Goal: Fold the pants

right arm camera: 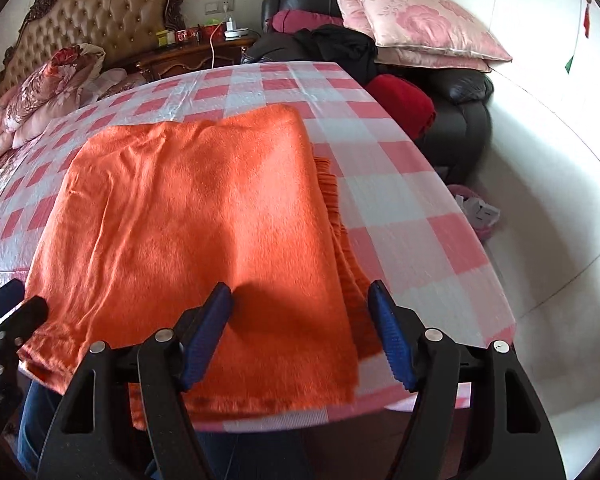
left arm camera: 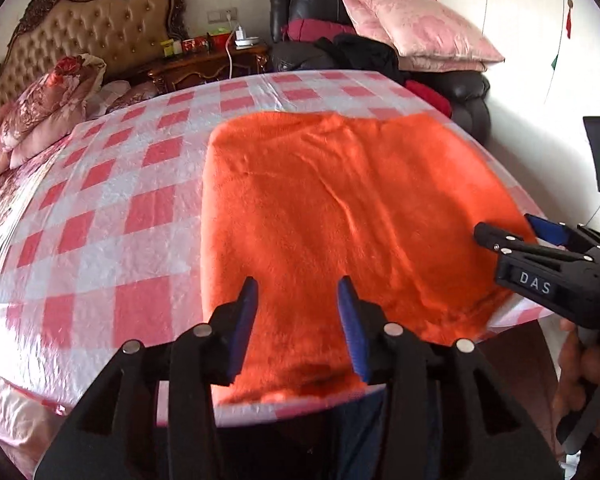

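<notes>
With one fold laid, the orange pants (left arm camera: pixel 340 216) lie mid-frame on the checked counter (left arm camera: pixel 112 208), and both the left tool (left arm camera: pixel 298 324) and the right tool (right arm camera: pixel 300 332) hang released and empty above the near hem, so the next fold likely calls for gripping that edge.

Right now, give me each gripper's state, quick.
Left gripper: open, empty, above the orange pants.
Right gripper: open, empty, over the pants' near edge.

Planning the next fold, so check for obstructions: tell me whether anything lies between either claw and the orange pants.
Nothing visible does. The orange pants lie folded flat on the checkered cloth, with nothing on top. The left claw and right claw both stand open directly over the near edge of the fabric.
</notes>
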`<action>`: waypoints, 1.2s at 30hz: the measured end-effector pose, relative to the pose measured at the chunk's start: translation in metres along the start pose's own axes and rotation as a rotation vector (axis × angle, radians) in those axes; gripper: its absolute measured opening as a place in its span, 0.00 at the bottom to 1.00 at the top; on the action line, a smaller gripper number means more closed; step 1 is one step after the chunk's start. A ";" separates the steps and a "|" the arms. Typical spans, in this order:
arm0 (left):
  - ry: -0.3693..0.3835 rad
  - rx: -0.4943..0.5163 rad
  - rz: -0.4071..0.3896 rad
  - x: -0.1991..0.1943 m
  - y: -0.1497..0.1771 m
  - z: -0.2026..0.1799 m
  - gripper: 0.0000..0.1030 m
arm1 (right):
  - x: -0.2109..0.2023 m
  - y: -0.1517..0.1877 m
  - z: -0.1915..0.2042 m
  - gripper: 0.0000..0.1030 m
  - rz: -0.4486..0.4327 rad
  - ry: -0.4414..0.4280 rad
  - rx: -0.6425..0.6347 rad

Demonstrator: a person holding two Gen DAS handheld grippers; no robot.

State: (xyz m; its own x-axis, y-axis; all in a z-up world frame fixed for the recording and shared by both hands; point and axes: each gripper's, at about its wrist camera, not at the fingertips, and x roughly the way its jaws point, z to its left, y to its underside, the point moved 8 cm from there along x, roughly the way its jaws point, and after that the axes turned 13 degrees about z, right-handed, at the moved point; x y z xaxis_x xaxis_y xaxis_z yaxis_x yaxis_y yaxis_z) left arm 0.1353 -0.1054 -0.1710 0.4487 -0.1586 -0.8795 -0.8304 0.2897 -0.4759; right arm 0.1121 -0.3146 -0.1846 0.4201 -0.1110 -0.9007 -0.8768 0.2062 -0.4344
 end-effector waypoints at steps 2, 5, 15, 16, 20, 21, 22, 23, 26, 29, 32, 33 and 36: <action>0.008 -0.013 -0.008 -0.011 0.006 0.002 0.44 | -0.010 0.004 0.001 0.65 -0.007 -0.005 -0.005; 0.020 -0.024 -0.022 -0.022 0.010 0.004 0.47 | -0.024 0.010 0.001 0.65 -0.018 -0.016 -0.005; 0.034 -0.037 -0.032 -0.029 0.012 0.003 0.53 | -0.056 0.019 0.000 0.66 -0.049 -0.010 -0.012; 0.034 -0.039 -0.033 -0.029 0.012 0.004 0.53 | -0.057 0.019 0.000 0.66 -0.051 -0.007 -0.012; 0.027 -0.052 -0.021 -0.022 0.013 0.008 0.53 | -0.051 0.019 0.001 0.66 -0.042 -0.001 -0.012; 0.028 -0.059 -0.016 -0.019 0.013 0.010 0.53 | -0.049 0.019 0.001 0.66 -0.037 -0.001 -0.012; 0.034 -0.072 -0.010 -0.017 0.013 0.012 0.53 | -0.046 0.020 0.001 0.66 -0.030 -0.002 -0.011; 0.037 -0.085 -0.008 -0.015 0.014 0.015 0.53 | -0.044 0.021 0.001 0.66 -0.027 -0.002 -0.011; 0.043 -0.123 -0.009 -0.011 0.013 0.025 0.53 | -0.036 0.020 -0.002 0.67 -0.022 -0.023 0.004; 0.047 -0.150 -0.002 -0.004 0.013 0.031 0.53 | -0.023 0.015 -0.011 0.72 -0.015 -0.075 0.051; 0.047 -0.155 0.000 -0.002 0.014 0.034 0.53 | -0.005 0.015 -0.028 0.71 0.019 -0.102 0.116; 0.048 -0.154 -0.004 -0.002 0.013 0.034 0.53 | -0.001 0.016 -0.030 0.69 0.027 -0.120 0.120; 0.059 -0.139 -0.025 -0.005 0.011 0.029 0.53 | 0.006 0.019 -0.030 0.67 0.035 -0.150 0.109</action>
State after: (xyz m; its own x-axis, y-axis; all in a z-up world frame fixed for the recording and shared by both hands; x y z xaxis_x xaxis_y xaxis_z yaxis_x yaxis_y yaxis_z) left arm 0.1337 -0.0737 -0.1723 0.4530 -0.2201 -0.8639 -0.8588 0.1525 -0.4891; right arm 0.0907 -0.3405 -0.1976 0.4275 0.0429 -0.9030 -0.8642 0.3126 -0.3943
